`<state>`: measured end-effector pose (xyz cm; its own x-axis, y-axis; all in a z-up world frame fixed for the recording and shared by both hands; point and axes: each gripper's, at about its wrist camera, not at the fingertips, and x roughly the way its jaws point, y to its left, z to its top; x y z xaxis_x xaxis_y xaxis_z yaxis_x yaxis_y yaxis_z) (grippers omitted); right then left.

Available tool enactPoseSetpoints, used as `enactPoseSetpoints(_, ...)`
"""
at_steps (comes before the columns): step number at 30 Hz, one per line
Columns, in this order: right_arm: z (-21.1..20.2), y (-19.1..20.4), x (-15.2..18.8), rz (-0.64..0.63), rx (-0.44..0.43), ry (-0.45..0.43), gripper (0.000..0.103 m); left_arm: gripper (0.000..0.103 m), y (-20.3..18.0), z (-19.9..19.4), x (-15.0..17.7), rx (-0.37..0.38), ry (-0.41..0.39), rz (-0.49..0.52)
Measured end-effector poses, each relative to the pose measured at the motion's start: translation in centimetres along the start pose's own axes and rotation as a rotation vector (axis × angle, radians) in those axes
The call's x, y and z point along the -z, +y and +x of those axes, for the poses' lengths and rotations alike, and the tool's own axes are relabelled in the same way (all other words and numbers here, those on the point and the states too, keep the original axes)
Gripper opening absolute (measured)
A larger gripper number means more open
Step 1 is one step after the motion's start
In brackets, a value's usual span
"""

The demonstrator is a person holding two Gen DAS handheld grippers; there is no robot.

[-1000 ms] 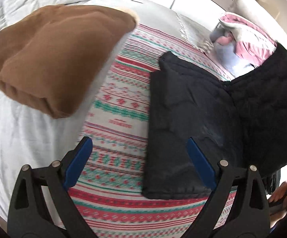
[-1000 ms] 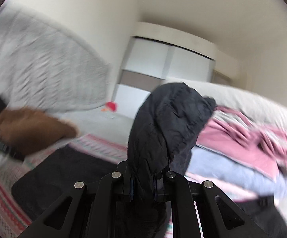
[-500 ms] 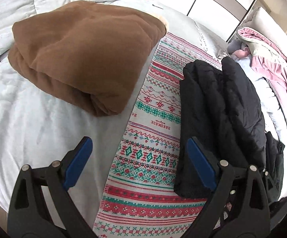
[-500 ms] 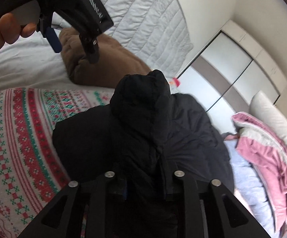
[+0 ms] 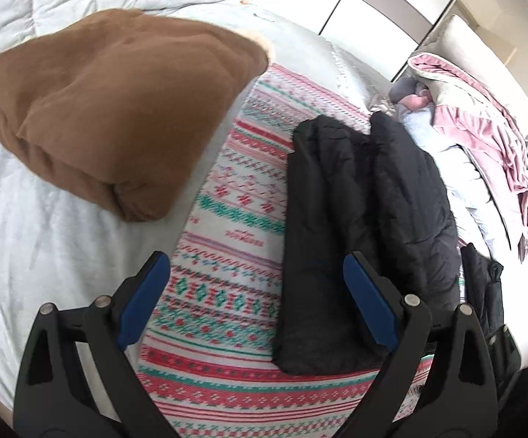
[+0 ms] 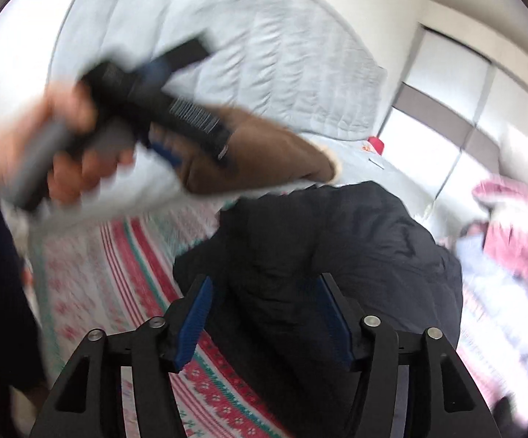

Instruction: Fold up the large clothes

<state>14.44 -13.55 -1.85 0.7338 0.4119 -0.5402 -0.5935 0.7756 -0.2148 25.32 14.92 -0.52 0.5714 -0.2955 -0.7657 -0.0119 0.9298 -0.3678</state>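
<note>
Letting go now! Off to my left gripper's (image 5: 253, 306) far left sits the folded brown garment (image 5: 118, 109); its jaws hang wide and empty over the patterned blanket (image 5: 234, 219). Rightward, my right gripper (image 6: 267, 317) is opening, pads clear of the black jacket (image 6: 322, 255) it pinched a second ago. Jacket's dropped, doubled over, just ahead: that fold's landed.

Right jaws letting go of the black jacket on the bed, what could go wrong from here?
1. The right gripper is opening with the black jacket between its pads; puffy fabric may snag and lift as it withdraws, undoing the fold.
2. The folded-over flap looks bulky and may spring open.
3. The left gripper is open, holding nothing down, so the jacket could slide on the patterned blanket.
</note>
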Motion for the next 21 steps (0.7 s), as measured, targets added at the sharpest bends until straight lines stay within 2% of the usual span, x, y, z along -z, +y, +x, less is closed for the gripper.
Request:
enactPoseSetpoints(3, -0.7, -4.7, 0.5, 0.254, -0.04, -0.017, 0.061, 0.096, -1.5, -0.3, -0.2, 0.024, -0.038, 0.012)
enactPoseSetpoints(5, 0.3, -7.5, 1.5, 0.421, -0.028, 0.007, 0.061, 0.096, -2.3, -0.5, -0.3, 0.023, -0.07, 0.007)
enactPoseSetpoints(8, 2.6, -8.8, 2.6, 0.518, -0.022, 0.072, 0.06, 0.096, -4.0, -0.1, -0.7, 0.042, -0.086, 0.007)
enactPoseSetpoints(12, 4.6, -8.0, 3.3, 0.501, -0.025, 0.122, 0.06, 0.096, -5.9, 0.8, -1.1, 0.039, -0.088, 0.029)
enactPoseSetpoints(17, 6.0, -6.4, 4.0, 0.426, -0.073, 0.202, 0.06, 0.096, -8.6, 0.9, -1.7, 0.001, -0.131, 0.103)
enactPoseSetpoints(21, 7.5, -5.4, 5.2, 0.386, -0.074, 0.24, 0.06, 0.096, -10.5, 1.0, -1.9, -0.016, -0.161, 0.155)
